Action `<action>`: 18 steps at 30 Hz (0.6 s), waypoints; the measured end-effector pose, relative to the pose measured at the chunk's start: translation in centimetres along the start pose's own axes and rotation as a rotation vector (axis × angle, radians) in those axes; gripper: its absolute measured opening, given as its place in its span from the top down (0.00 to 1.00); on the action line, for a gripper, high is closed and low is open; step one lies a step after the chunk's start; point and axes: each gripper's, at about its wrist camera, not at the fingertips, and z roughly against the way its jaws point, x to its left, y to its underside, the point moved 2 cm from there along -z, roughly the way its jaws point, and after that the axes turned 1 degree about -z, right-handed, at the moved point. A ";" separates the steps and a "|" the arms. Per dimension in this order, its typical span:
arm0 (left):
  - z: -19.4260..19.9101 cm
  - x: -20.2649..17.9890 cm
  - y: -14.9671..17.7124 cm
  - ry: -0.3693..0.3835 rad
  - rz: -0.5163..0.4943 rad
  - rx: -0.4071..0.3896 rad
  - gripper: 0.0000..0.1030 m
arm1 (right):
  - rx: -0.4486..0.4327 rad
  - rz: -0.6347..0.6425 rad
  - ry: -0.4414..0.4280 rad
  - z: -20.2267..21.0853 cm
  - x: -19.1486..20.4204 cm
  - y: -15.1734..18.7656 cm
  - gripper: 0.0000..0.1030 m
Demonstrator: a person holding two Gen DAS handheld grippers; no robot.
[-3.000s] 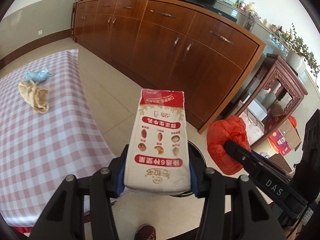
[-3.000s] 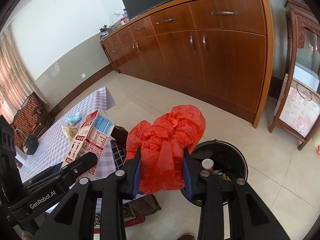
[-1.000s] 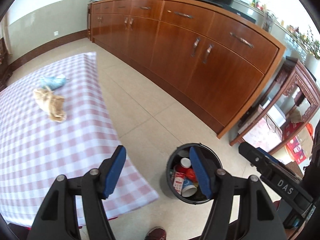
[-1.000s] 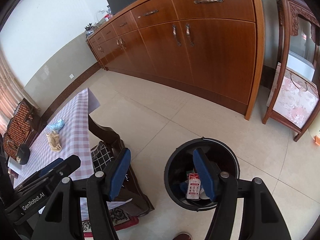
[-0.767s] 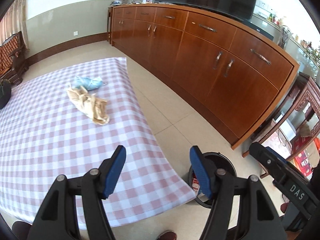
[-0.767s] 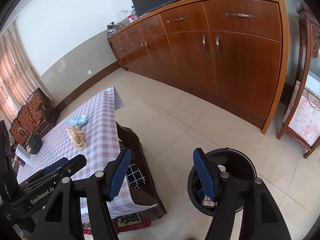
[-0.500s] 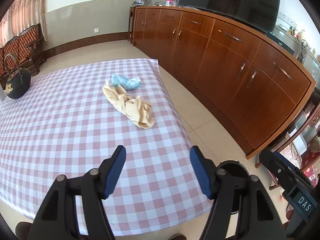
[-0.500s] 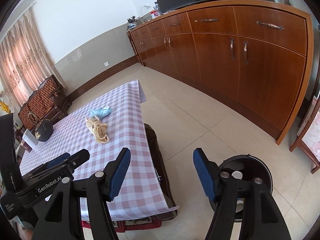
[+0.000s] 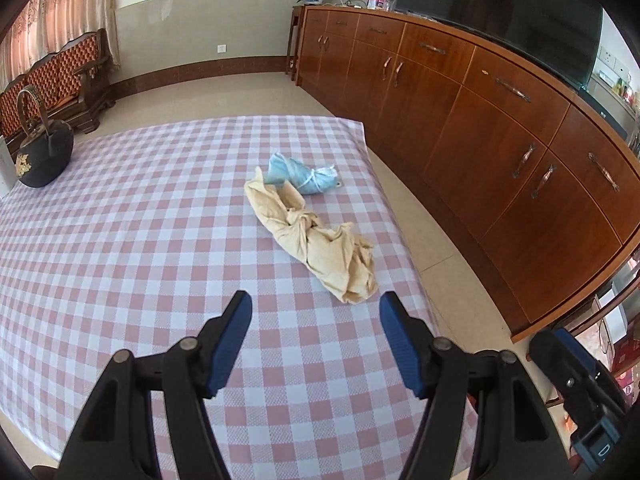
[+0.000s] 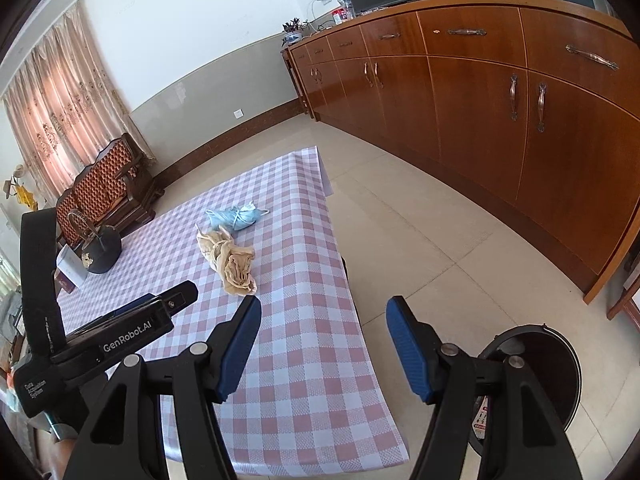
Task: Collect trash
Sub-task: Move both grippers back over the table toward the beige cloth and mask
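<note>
Beige and crumpled, the rag (image 9: 316, 240) is lying on the checked tablecloth (image 9: 140, 240), and I am seeing it just ahead of my left gripper (image 9: 316, 320), at about one o'clock from the gap between the blue pads. Its near end is sitting a little beyond the fingertips, not touching them. Touching its far end, at twelve o'clock, the blue face mask (image 9: 302, 174) is resting rolled up with its white straps wound round it. I am holding the left gripper's jaws apart with nothing between them.

From the right wrist camera I am looking at the same rag (image 10: 230, 260) at eleven o'clock from my right gripper (image 10: 324, 328), with the mask (image 10: 236, 216) beyond it. The right gripper's jaws are also standing apart and empty, hanging over the tablecloth's (image 10: 304, 360) right edge. The left gripper (image 10: 132, 328) is reaching in from nine o'clock.

A black iron kettle (image 9: 42, 148) is standing far off at ten o'clock on the cloth, well apart from the trash. The black bin (image 10: 552, 368) is sitting on the floor at four o'clock of the right gripper, partly hidden behind its right finger. A wooden sideboard (image 9: 500, 140) is running along the right side, and nothing is lying between the left gripper and the rag.
</note>
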 end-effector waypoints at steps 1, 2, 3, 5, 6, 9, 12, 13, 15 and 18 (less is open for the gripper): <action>-0.4 -0.1 -0.3 -0.002 -0.002 0.000 0.34 | 0.001 -0.003 -0.004 -0.3 0.0 -0.2 0.35; -0.9 -0.3 -0.6 -0.004 -0.003 0.003 0.34 | 0.001 -0.007 -0.006 -0.7 0.0 -0.4 0.35; -1.3 -0.5 -0.8 -0.004 -0.004 0.006 0.34 | 0.002 -0.009 -0.008 -1.1 -0.1 -0.6 0.35; -2.2 -0.9 -1.2 -0.007 -0.006 0.011 0.34 | 0.007 -0.012 -0.010 -2.0 -0.2 -1.0 0.35; -2.6 -1.0 -1.4 -0.013 -0.009 0.012 0.34 | 0.009 -0.013 -0.012 -2.4 -0.3 -1.3 0.35; -3.8 -1.4 -1.9 -0.039 -0.012 0.016 0.34 | 0.014 -0.018 -0.014 -3.7 -0.5 -1.8 0.35; -5.1 -1.5 -2.2 -0.045 -0.003 0.030 0.34 | 0.020 -0.021 -0.011 -4.9 -0.7 -2.2 0.35; -5.5 -1.6 -2.2 -0.046 -0.003 0.035 0.34 | 0.021 -0.022 -0.009 -5.3 -0.8 -2.3 0.35; -6.2 -1.7 -2.4 -0.048 -0.003 0.044 0.34 | 0.025 -0.024 -0.004 -6.0 -0.9 -2.5 0.35; -7.4 -1.4 -2.4 -0.074 -0.003 0.066 0.34 | 0.032 -0.026 0.001 -6.9 -1.1 -2.7 0.35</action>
